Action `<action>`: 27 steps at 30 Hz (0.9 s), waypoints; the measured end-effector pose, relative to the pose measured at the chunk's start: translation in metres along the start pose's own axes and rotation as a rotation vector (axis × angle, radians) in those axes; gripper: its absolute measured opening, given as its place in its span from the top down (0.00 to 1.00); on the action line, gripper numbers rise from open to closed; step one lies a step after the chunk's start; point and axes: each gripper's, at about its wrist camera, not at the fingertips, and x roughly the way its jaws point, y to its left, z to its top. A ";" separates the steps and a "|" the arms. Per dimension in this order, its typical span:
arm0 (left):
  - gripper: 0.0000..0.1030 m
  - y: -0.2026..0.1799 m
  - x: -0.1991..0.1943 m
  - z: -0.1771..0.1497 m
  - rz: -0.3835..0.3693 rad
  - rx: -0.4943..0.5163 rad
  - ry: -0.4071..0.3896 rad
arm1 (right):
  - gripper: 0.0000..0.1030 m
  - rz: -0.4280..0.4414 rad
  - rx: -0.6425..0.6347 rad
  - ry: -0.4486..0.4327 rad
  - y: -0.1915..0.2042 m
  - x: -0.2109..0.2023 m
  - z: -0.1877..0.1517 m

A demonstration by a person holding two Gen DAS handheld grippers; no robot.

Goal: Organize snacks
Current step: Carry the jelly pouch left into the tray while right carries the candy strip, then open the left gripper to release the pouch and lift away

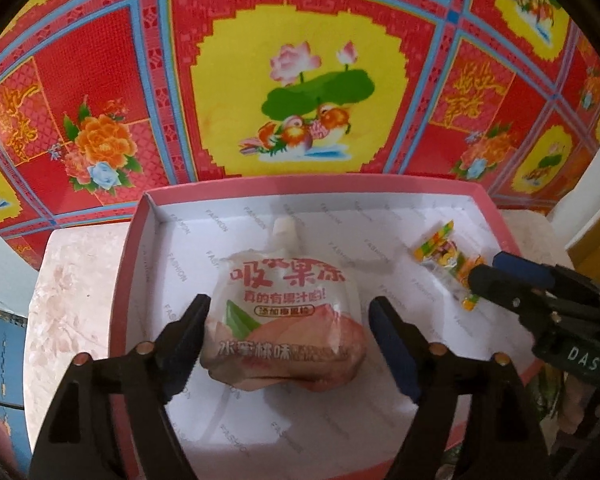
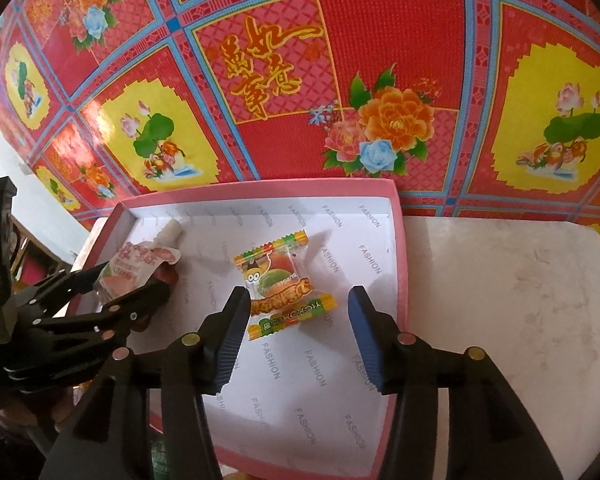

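my left gripper (image 1: 288,320) has its jaws wide astride the jelly pouch (image 1: 286,312): soft, slippery, best pinched mid-body. my right gripper (image 2: 298,320) has its jaws wide over the light, crinkly candy packet (image 2: 286,284).

"FASHION" repeats across the box lining (image 2: 324,360), "DAS" marks the right gripper (image 1: 482,276), and "吸吸果冻" heads the jelly pouch (image 1: 286,312).

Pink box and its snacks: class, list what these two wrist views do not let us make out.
- Jelly pouch: in the right wrist view, the left gripper hides its lower part.
- Wrapped candy: in the left wrist view, the right gripper covers one end.
- Pink box: near rim cut off by both frames' lower edges.
- Candy's small print: too blurred to read.
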 end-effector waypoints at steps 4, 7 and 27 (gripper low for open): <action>0.18 0.000 -0.011 -0.001 0.007 -0.008 -0.010 | 0.47 -0.001 0.003 -0.010 0.000 -0.007 -0.001; 0.18 -0.002 -0.023 -0.002 0.009 -0.014 -0.030 | 0.46 -0.001 0.002 -0.016 0.001 -0.012 -0.001; 0.18 0.058 -0.084 -0.036 0.059 -0.101 -0.048 | 0.45 -0.038 0.010 -0.051 0.006 -0.058 -0.032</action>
